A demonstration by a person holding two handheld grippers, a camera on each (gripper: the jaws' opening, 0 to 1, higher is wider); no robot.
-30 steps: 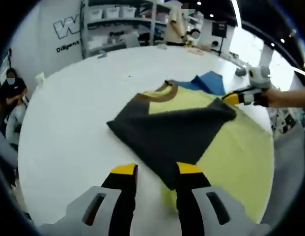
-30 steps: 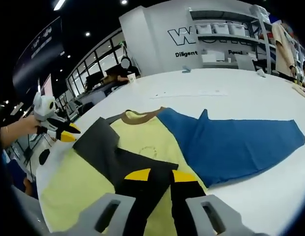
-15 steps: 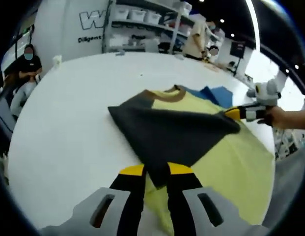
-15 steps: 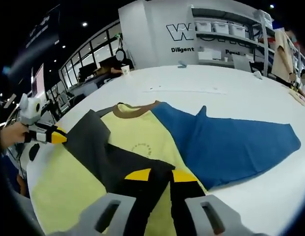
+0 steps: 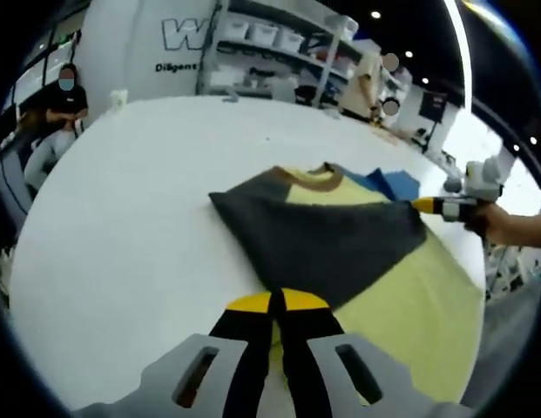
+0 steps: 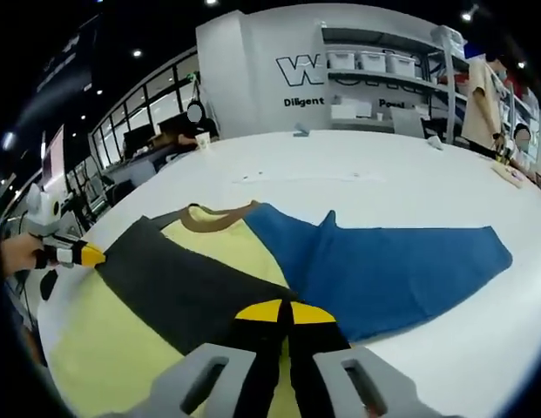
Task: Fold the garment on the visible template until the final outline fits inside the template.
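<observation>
A yellow garment (image 5: 409,287) with a brown collar (image 5: 314,178) lies on the white table (image 5: 139,200). A dark grey panel (image 5: 322,239) of it is folded over the yellow front and stretched flat. My left gripper (image 5: 278,303) is shut on the panel's near corner. My right gripper (image 5: 418,205) pinches the far corner at the right. In the right gripper view, the right gripper (image 6: 283,312) is shut on the dark panel (image 6: 183,292), and the left gripper (image 6: 94,256) holds its other end. A blue template sheet (image 6: 401,266) lies partly under the garment (image 6: 226,248) and spreads to the right.
Broad bare table (image 6: 383,183) lies beyond the garment. A small cup (image 6: 203,139) stands near its far edge. Shelves with white bins (image 5: 270,52) line the back wall. A seated person (image 5: 61,96) is at the left and a standing person (image 6: 479,87) at the back right.
Both grippers' jaws have closed onto the dark panel's corners. The panel now lies flatter and tauter between them. Both cameras have shifted a little.
</observation>
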